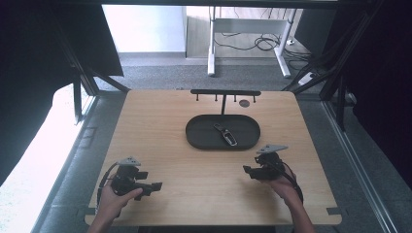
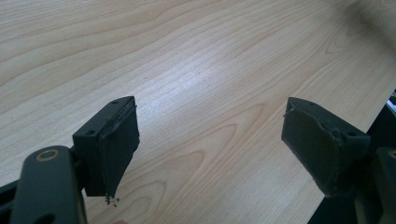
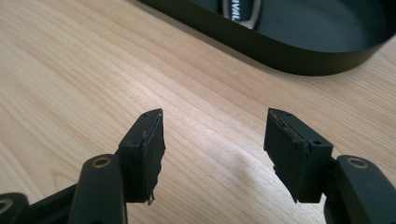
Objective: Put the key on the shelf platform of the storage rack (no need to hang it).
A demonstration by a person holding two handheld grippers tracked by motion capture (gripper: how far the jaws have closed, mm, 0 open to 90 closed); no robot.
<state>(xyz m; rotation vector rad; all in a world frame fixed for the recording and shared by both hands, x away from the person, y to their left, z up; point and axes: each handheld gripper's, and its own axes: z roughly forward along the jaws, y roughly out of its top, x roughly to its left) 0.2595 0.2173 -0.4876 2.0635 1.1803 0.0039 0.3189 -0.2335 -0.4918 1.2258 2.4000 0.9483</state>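
High view: key fob [image 1: 225, 133] lies in oval tray [image 1: 199, 141] near worktop [image 1: 160, 121] far edge; both tools empty.
Left tool [image 2: 210, 140]: released.
Right tool [image 3: 215, 140]: released, facing tray; approach step, reach in next.

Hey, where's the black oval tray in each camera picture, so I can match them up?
High view: black oval tray at the table's centre, key fob inside.
Left gripper view: not in it.
Right gripper view: tray along the top edge.
Shared landmark: the wooden tabletop.
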